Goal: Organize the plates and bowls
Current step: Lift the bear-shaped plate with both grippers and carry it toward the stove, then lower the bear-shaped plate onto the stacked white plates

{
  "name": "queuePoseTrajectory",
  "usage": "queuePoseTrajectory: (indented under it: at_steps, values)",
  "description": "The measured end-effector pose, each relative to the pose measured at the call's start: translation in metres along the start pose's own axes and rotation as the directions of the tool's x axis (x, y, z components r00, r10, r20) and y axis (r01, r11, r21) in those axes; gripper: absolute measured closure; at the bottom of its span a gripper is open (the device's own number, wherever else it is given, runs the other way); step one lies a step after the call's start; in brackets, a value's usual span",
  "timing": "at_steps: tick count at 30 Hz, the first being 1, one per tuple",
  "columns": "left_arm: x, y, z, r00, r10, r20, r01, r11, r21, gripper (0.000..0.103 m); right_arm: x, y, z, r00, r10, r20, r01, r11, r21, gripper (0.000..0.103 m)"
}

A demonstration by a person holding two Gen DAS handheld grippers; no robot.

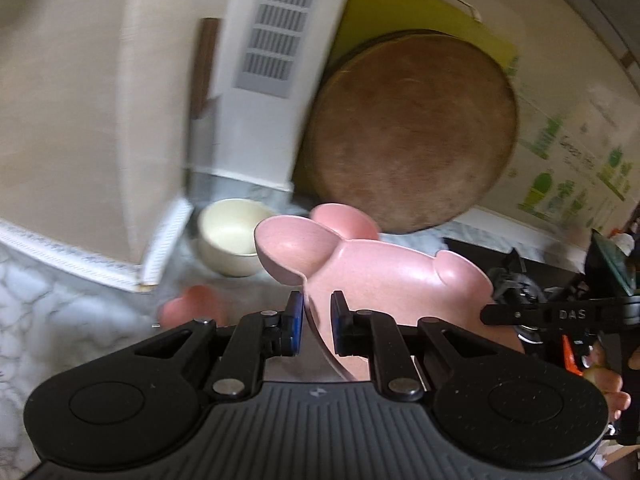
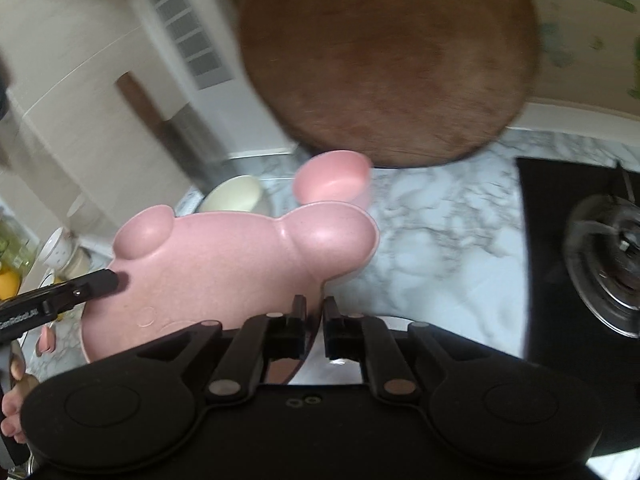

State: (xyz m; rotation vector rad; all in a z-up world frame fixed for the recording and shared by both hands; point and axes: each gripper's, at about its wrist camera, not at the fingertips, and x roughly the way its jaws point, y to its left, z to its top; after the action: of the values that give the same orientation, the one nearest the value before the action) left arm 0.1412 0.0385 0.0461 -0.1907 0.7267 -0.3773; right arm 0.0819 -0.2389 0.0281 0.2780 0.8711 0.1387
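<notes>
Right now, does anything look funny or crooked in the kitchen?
Nothing is spilled or broken. The pink mouse-shaped plate is tilted in the air above the counter, because the left gripper and right gripper each pinch its rim.

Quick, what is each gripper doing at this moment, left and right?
Left gripper: closed on the rim of the pink plate.
Right gripper: closed on the opposite rim of the same pink plate.

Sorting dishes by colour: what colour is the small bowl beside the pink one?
Cream, seen best in the left wrist view: the small bowl.
</notes>
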Motion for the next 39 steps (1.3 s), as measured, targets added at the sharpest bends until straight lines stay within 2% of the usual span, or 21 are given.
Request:
queuePoseTrajectory:
  at_steps: [10,15,24,39]
  values:
    - [0.020,-0.049,-0.018,0.996,-0.079,-0.043,0.080,0.996,0.029,0.089,-0.020,-0.049,-0.027,0.999,-0.041,-0.018,0.042,0.998,0.044,0.094]
    - [0.028,-0.063,-0.033,0.995,-0.080,-0.054,0.083,0.996,0.041,0.089,-0.016,-0.063,-0.038,0.998,-0.059,-0.038,0.061,0.997,0.049,0.094]
    - [0.040,-0.066,-0.058,0.994,-0.080,-0.073,0.082,0.996,0.030,0.089,-0.002,-0.075,-0.048,0.995,-0.080,-0.064,0.082,0.996,0.027,0.094]
    - [0.079,-0.055,-0.081,0.991,-0.087,-0.102,0.084,0.996,-0.038,0.089,0.023,-0.086,-0.046,0.989,-0.114,-0.095,0.113,0.993,-0.015,0.094]
